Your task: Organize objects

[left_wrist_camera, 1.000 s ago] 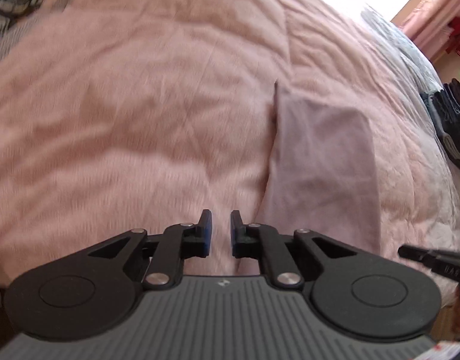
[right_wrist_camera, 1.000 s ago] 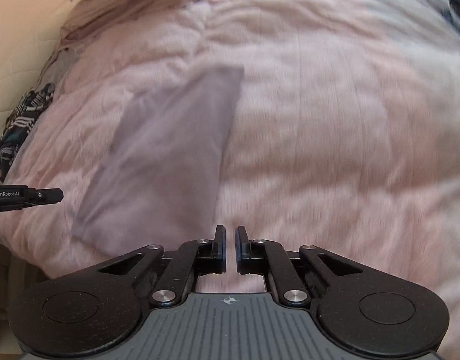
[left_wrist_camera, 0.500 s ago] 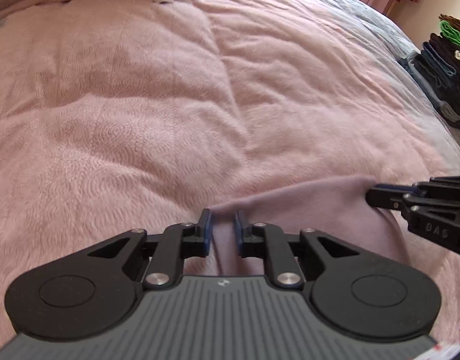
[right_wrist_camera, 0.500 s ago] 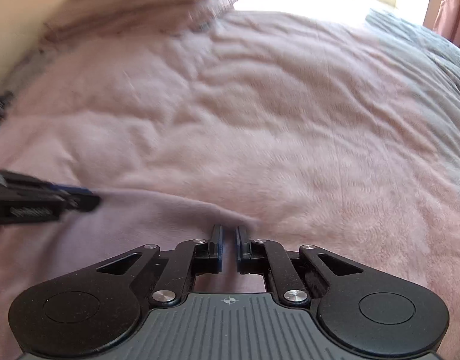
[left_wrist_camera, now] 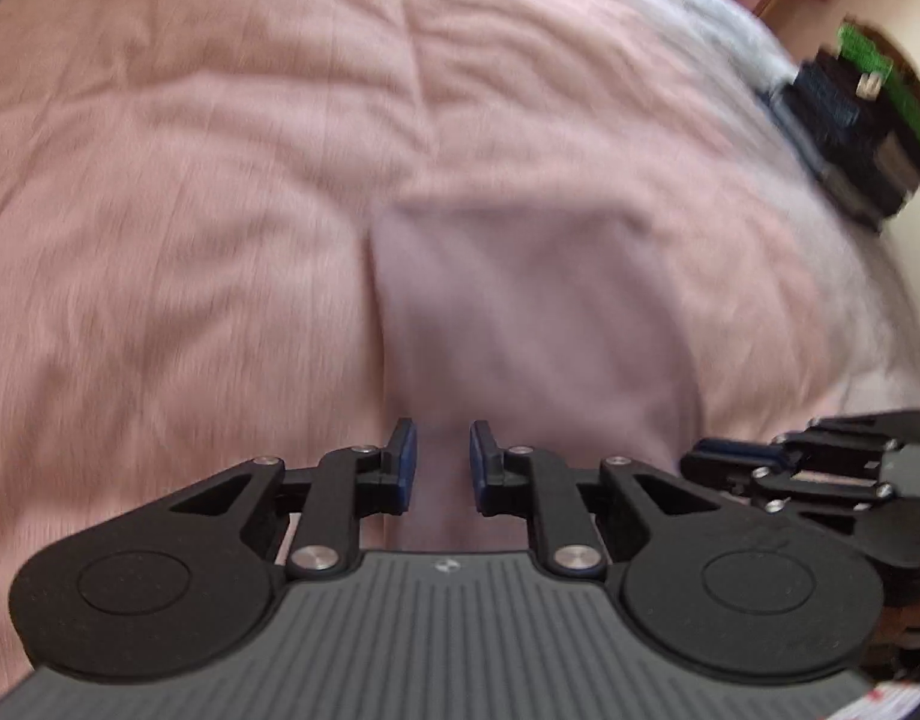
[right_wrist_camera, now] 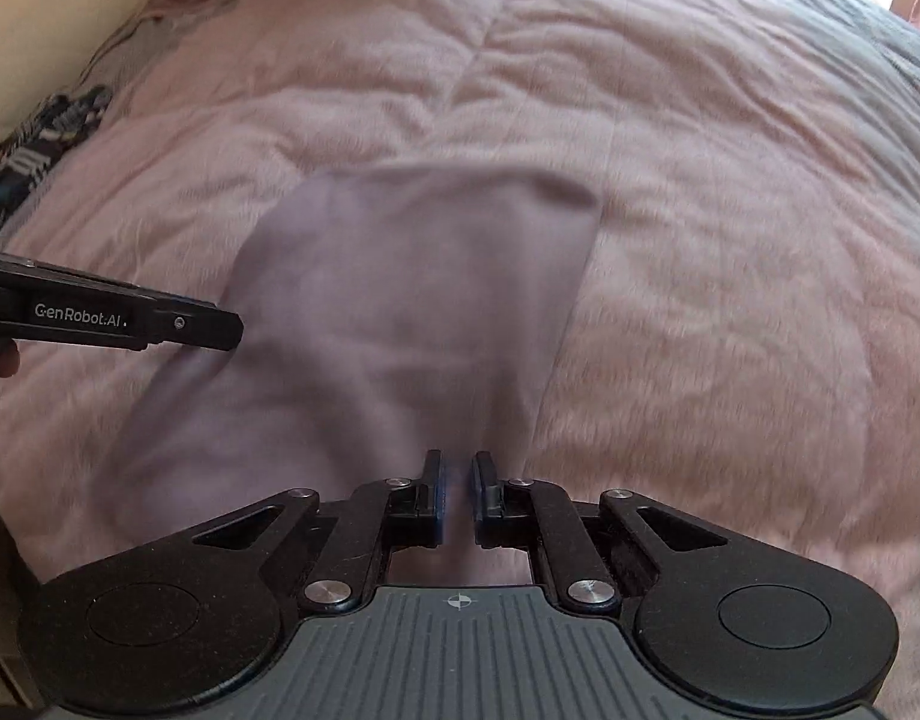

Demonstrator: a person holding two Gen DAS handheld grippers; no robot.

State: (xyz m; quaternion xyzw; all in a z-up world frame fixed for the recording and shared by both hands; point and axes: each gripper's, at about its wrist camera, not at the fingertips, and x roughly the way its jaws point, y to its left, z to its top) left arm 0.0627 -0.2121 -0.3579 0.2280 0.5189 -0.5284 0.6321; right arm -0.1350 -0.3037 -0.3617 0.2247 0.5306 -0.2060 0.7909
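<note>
Fingers (left_wrist_camera: 404, 461) of both grippers stand slightly spread, pinching nothing, above the near edge of the cloth (right_wrist_camera: 423, 300) lying flat on the bed (right_wrist_camera: 730, 210). Folding appears under way; next, pinch its near corners.

Daylight from a window at far top right, blown out to white in both views. Pink bedspread (left_wrist_camera: 219, 180) evenly lit, soft shadows only. Left wrist view heavily motion-blurred, clothes pile (left_wrist_camera: 856, 120) smeared. Right wrist view sharper, mild blur on cloth (right_wrist_camera: 411, 300). Strong fisheye bending, dark corners.
</note>
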